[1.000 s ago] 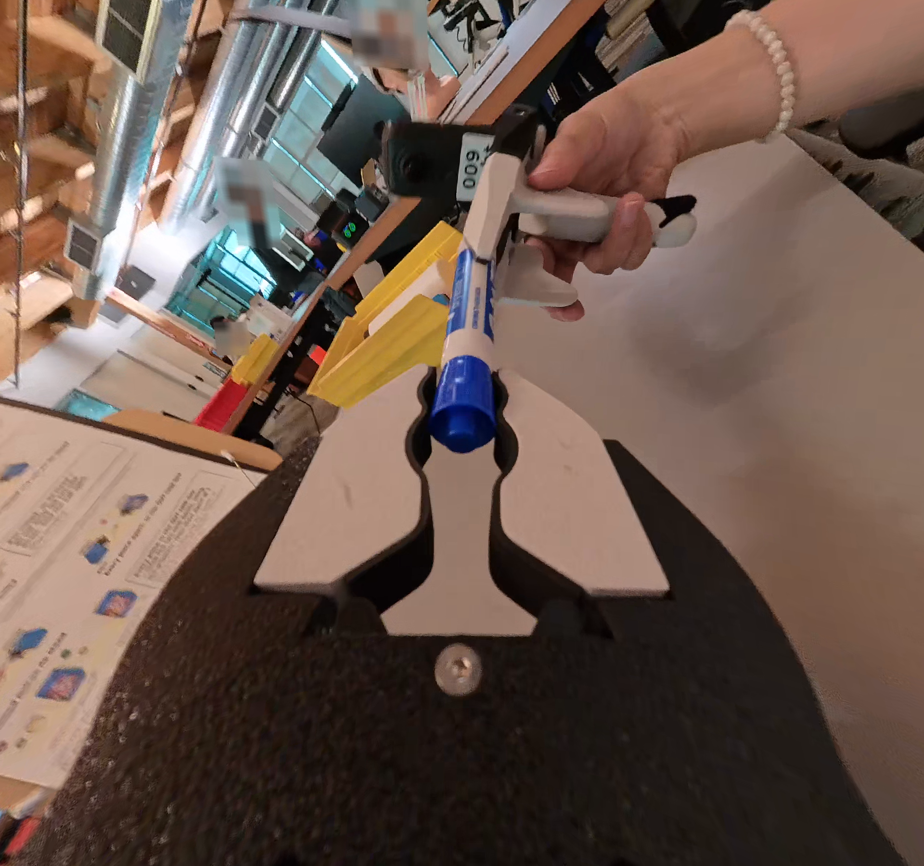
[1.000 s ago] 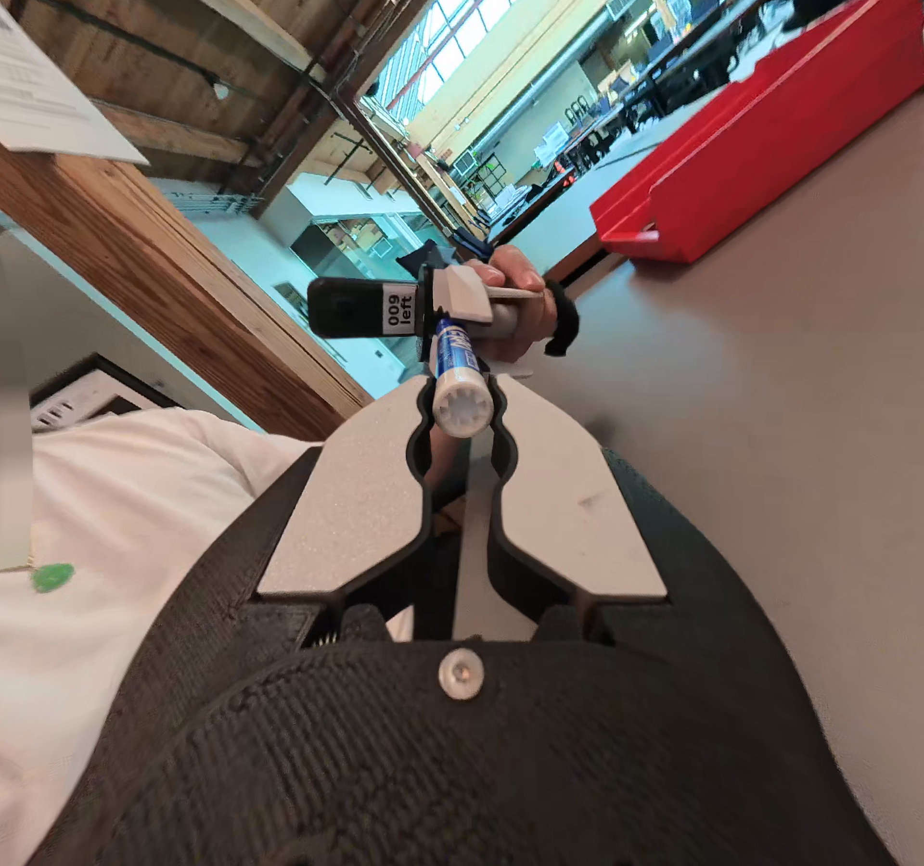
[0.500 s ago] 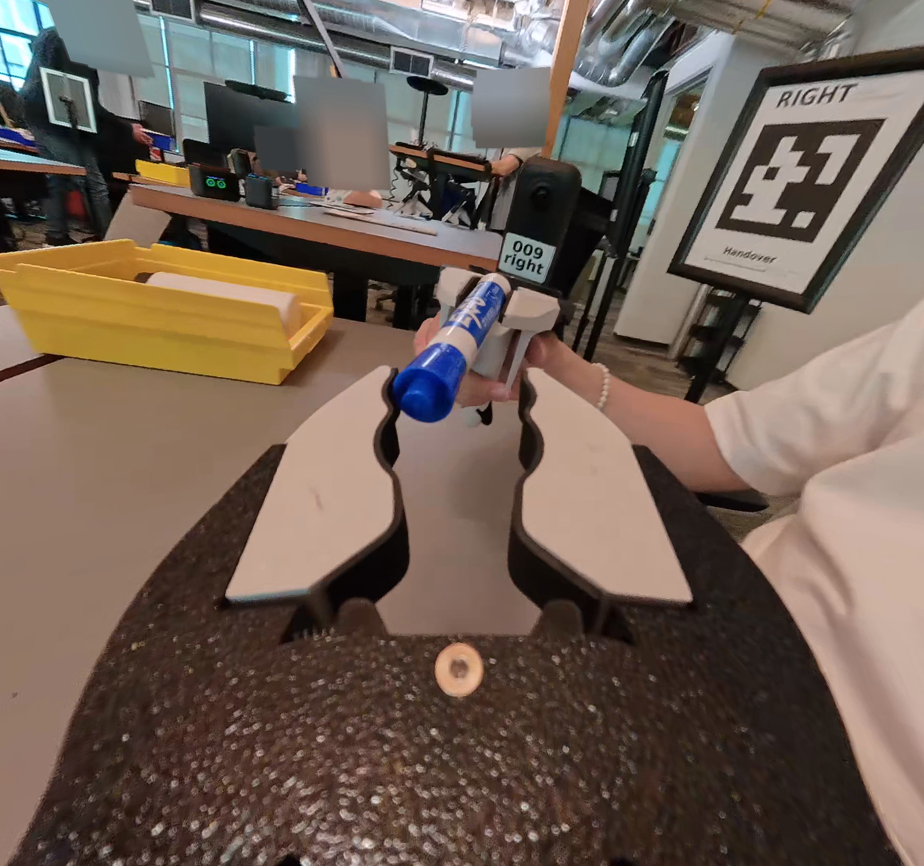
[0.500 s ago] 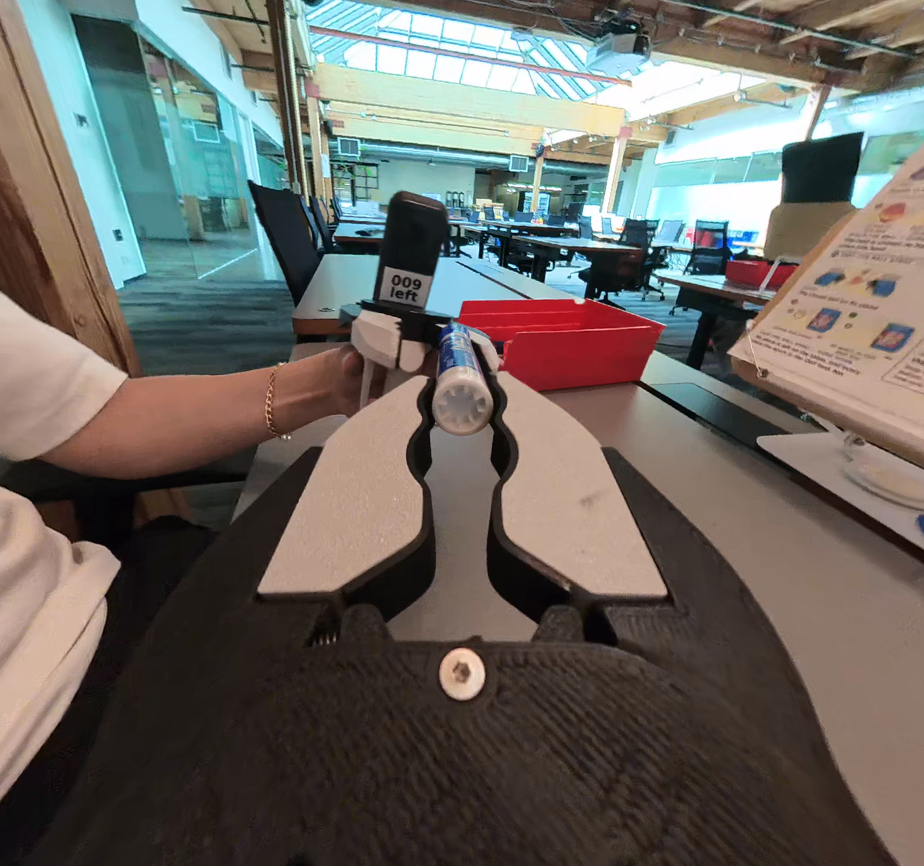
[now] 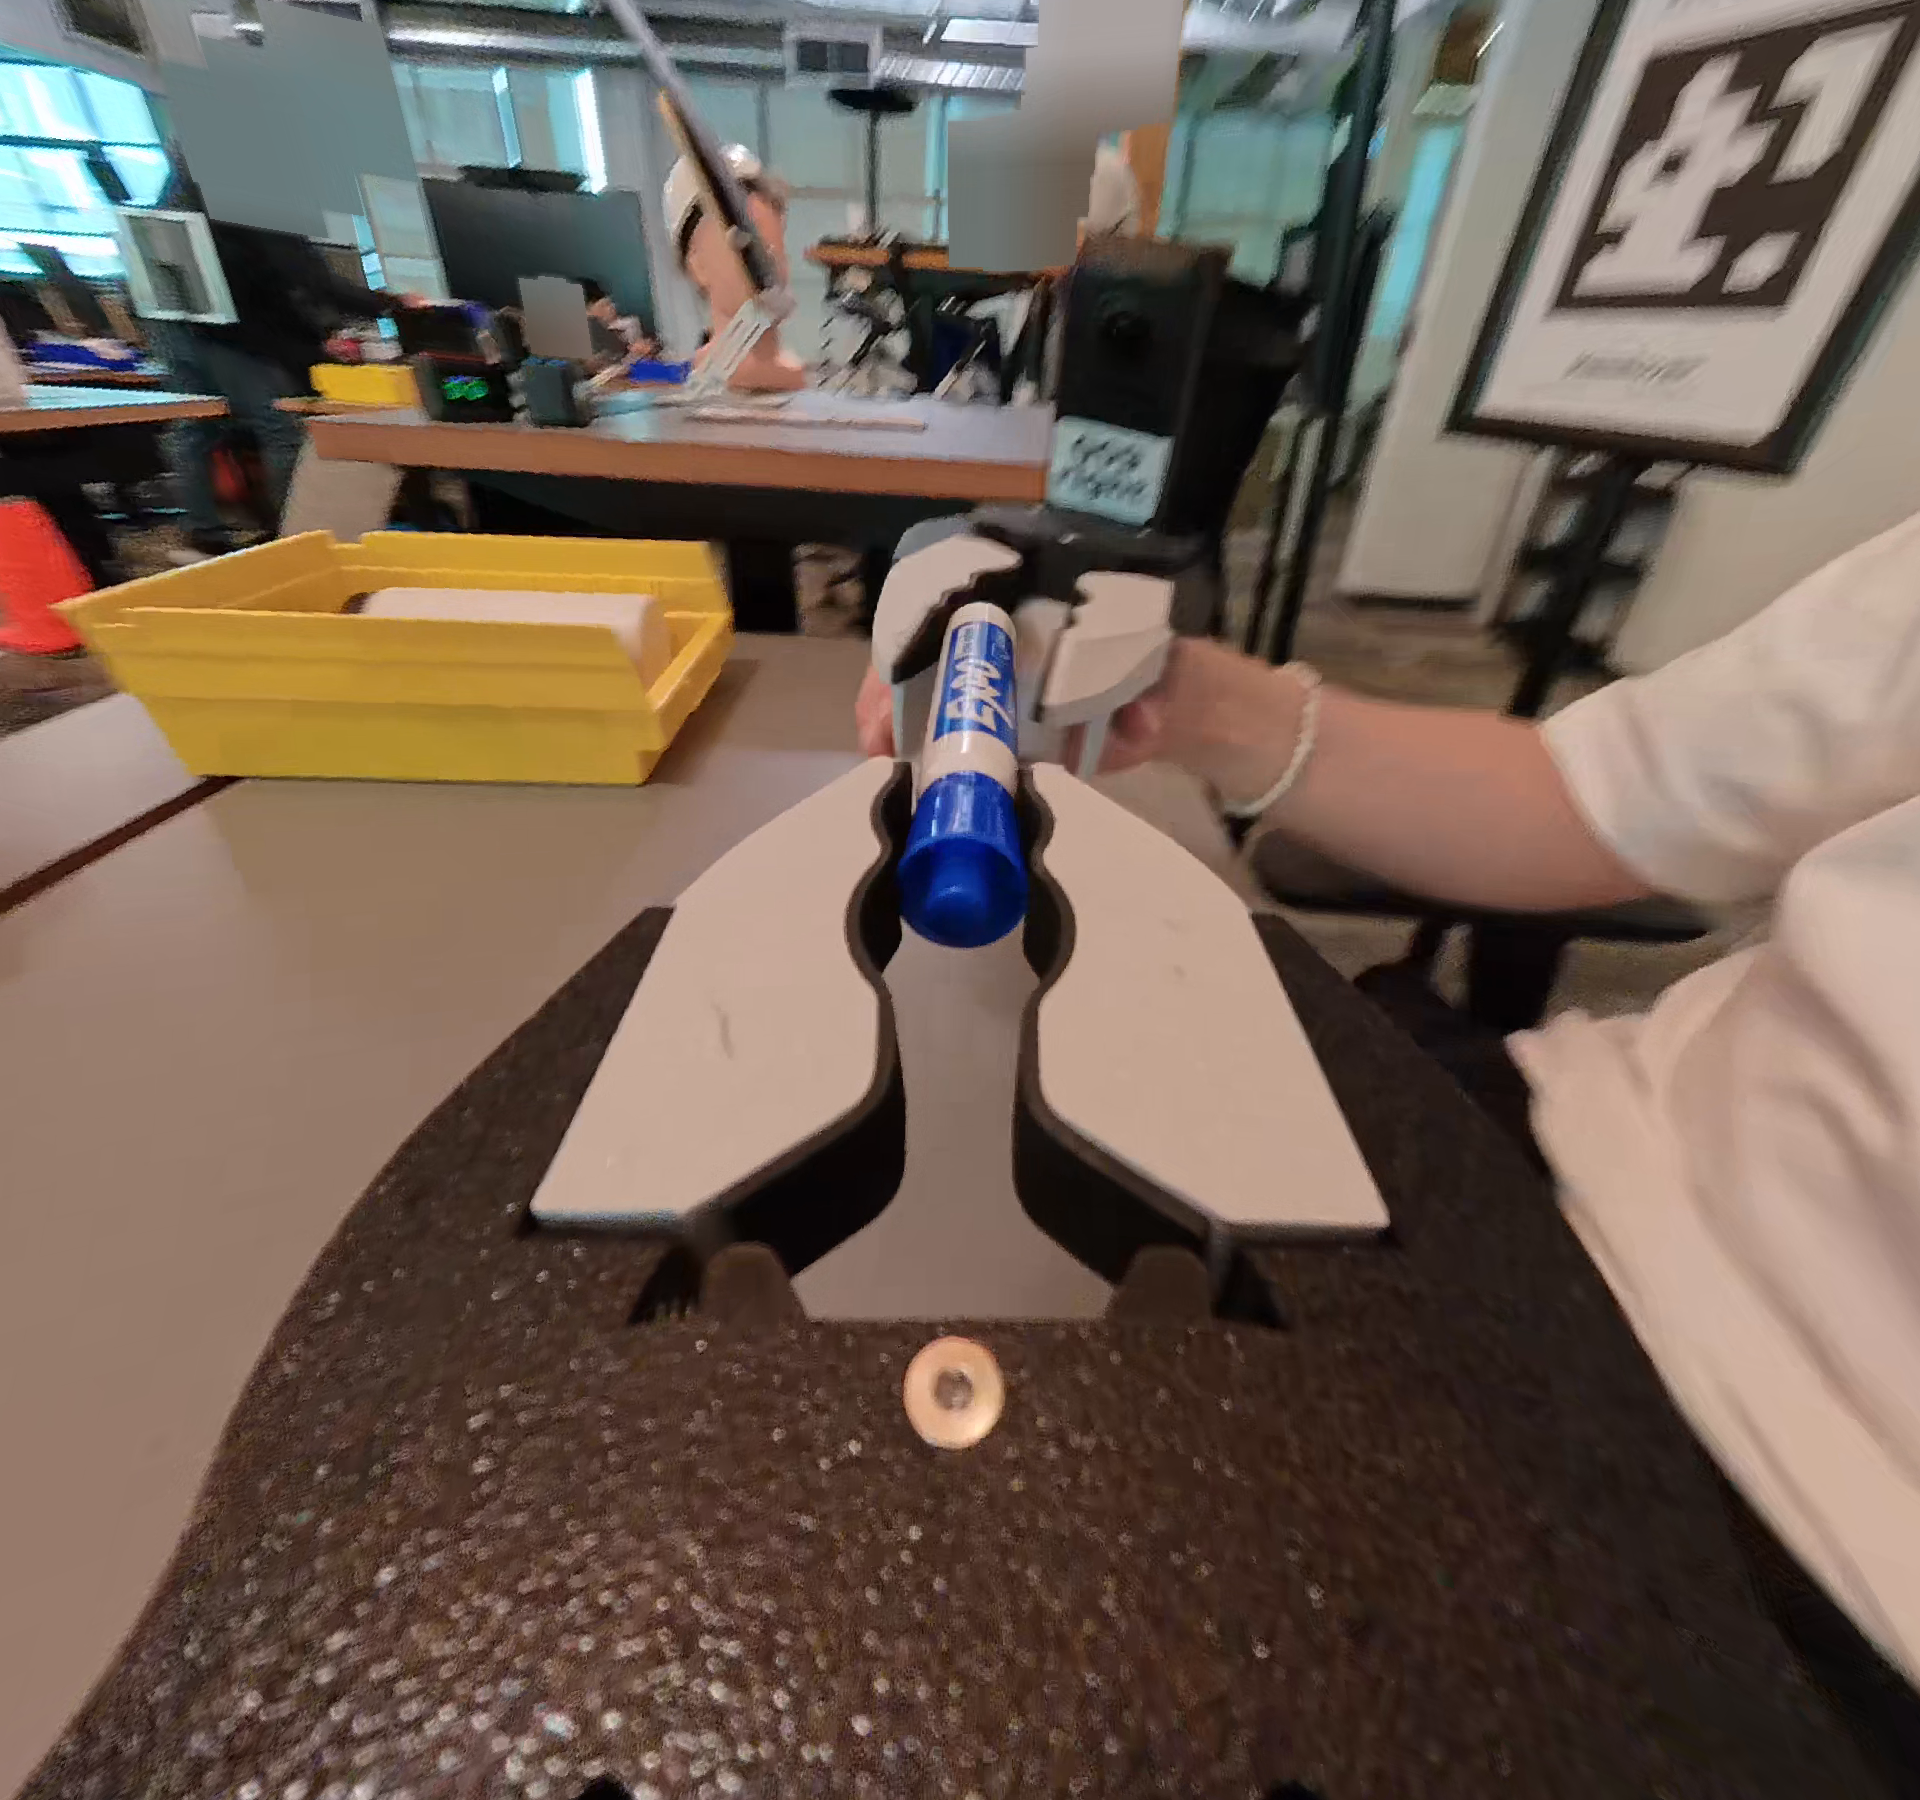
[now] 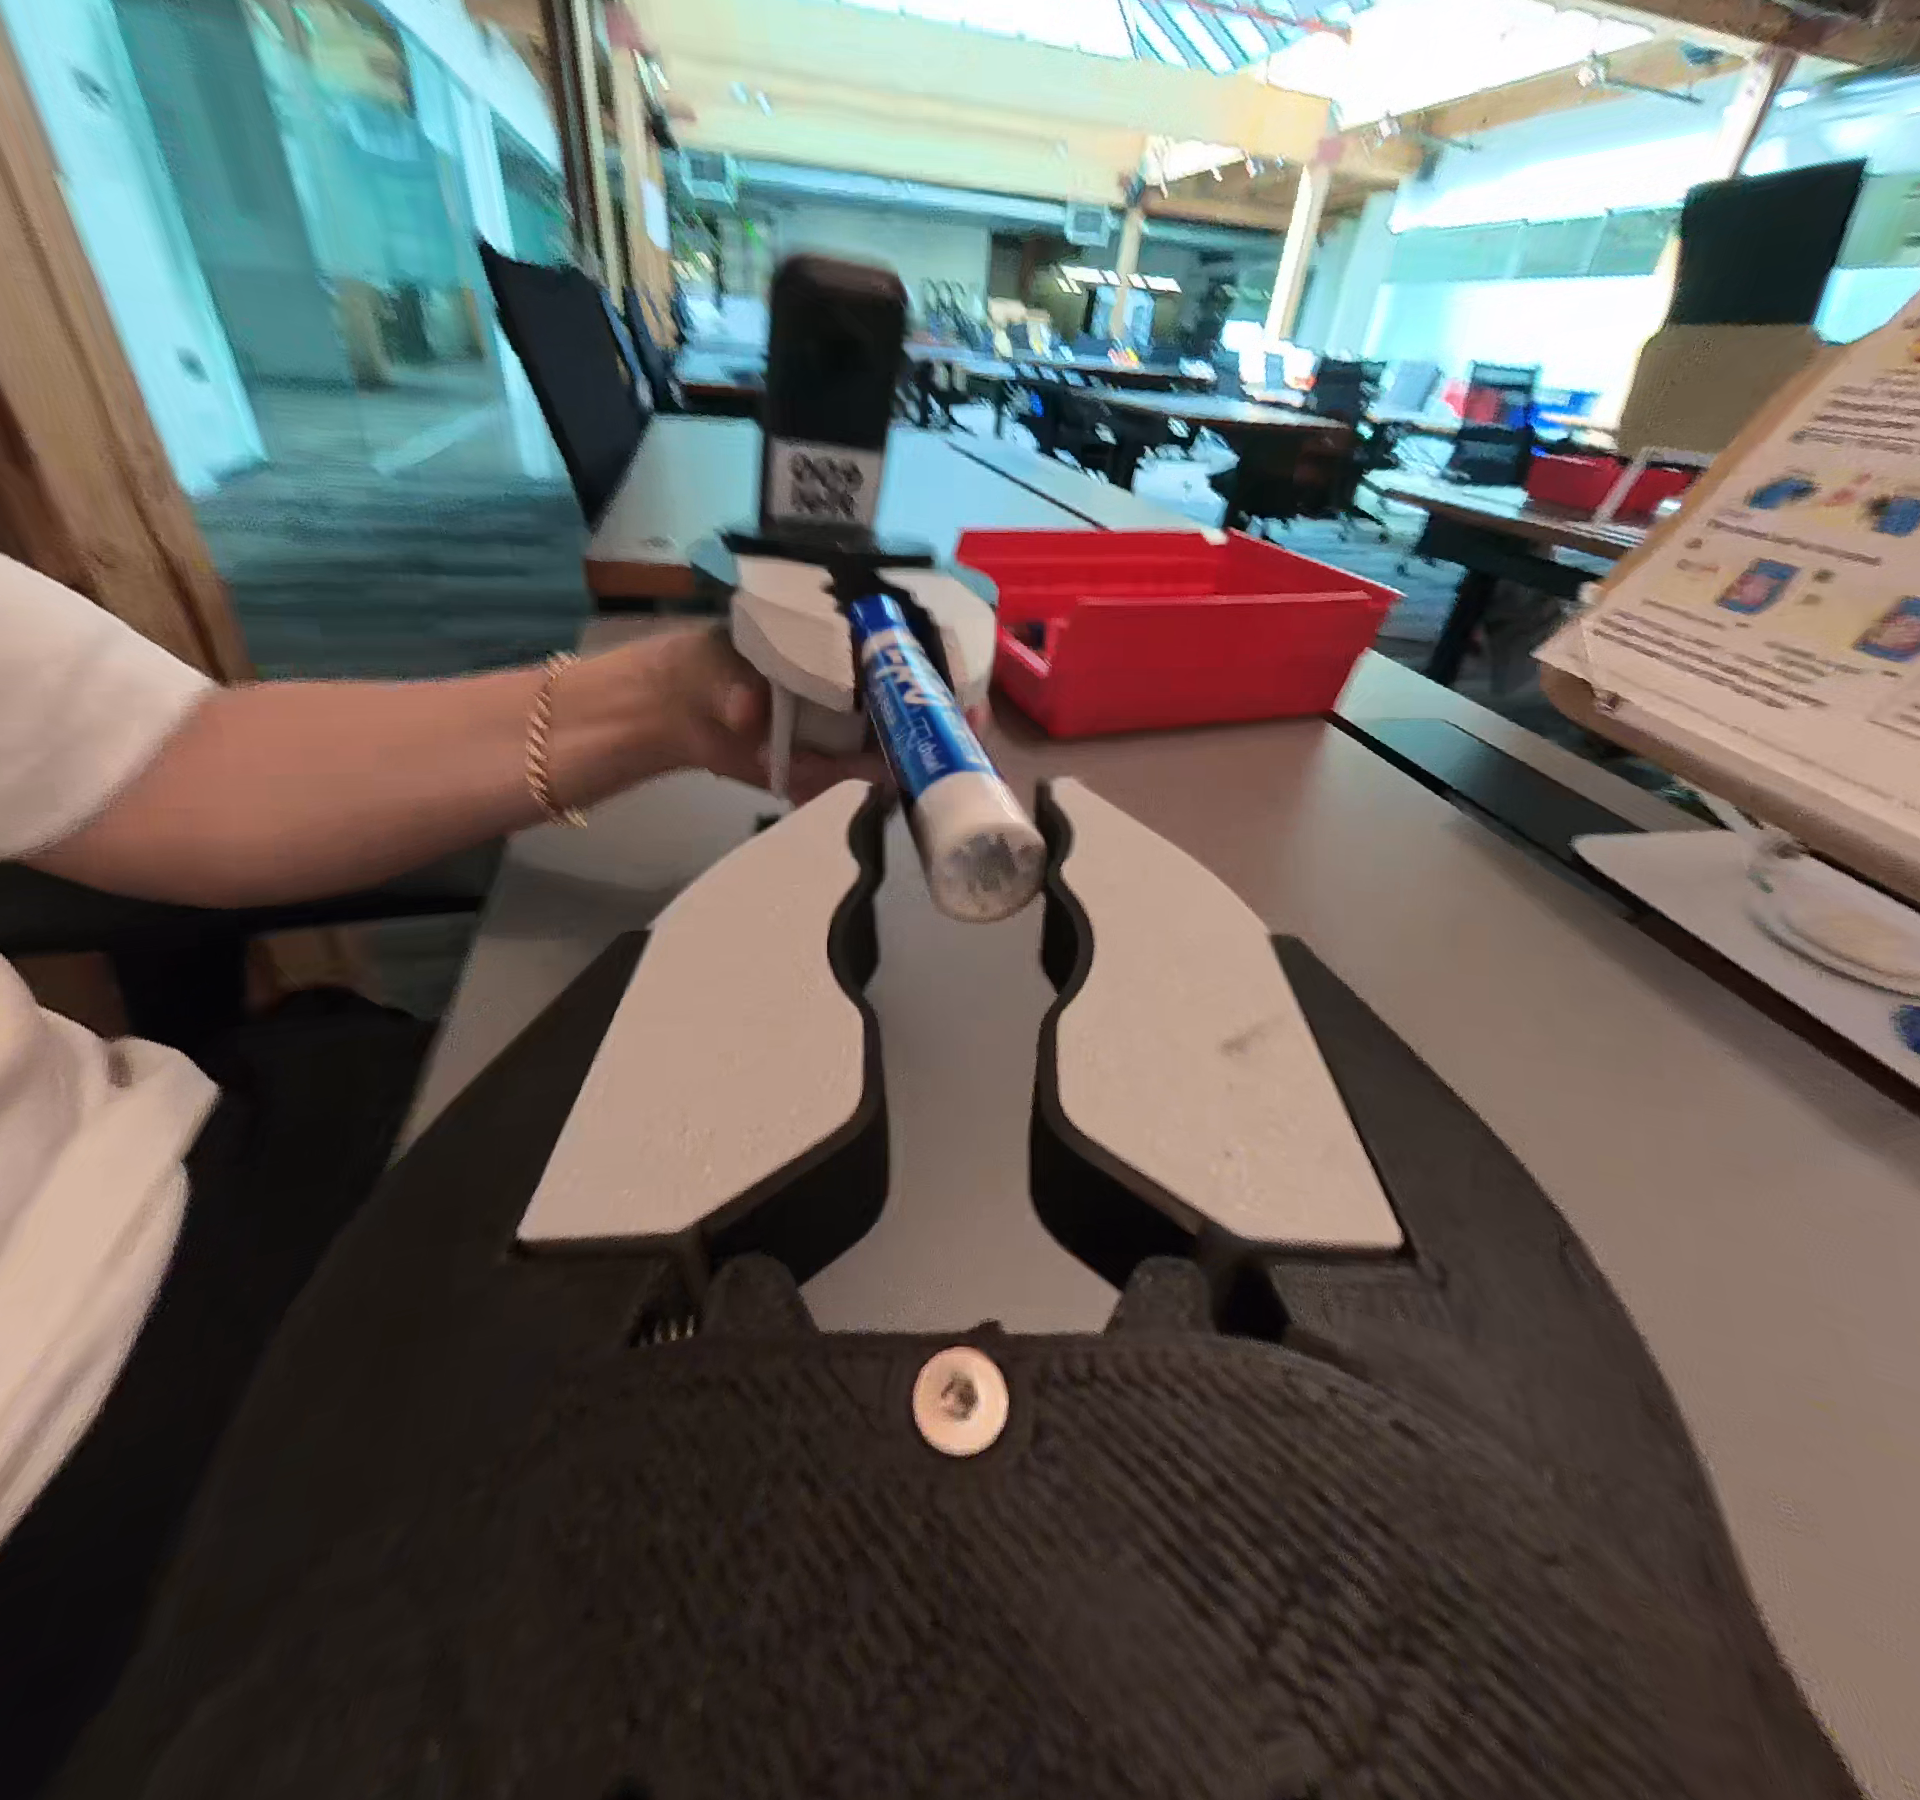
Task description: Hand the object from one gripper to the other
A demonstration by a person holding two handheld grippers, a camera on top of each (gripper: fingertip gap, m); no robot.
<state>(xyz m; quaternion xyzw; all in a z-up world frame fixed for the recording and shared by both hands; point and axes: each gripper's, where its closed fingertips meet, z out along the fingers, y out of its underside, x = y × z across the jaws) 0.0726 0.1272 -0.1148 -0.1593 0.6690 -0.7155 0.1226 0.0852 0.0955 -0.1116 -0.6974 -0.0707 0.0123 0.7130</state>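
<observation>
Left gripper (image 5: 961, 820) pinches the marker (image 5: 966, 763) by its blue cap; right gripper (image 6: 961, 820) stands spread, fingers clear of the marker's white butt end, above the table (image 5: 312, 919).

White sleeves (image 5: 1704, 815), grey gripper fingers (image 5: 727, 1023)

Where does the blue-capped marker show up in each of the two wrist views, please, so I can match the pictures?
Left wrist view: the marker sits centre frame, its blue cap end toward the camera between the left tool fingertips.
Right wrist view: the marker is centre frame, its white butt end toward the camera, in the gap of the open right tool.
Shared landmark: the grey table beneath both tools.
</observation>
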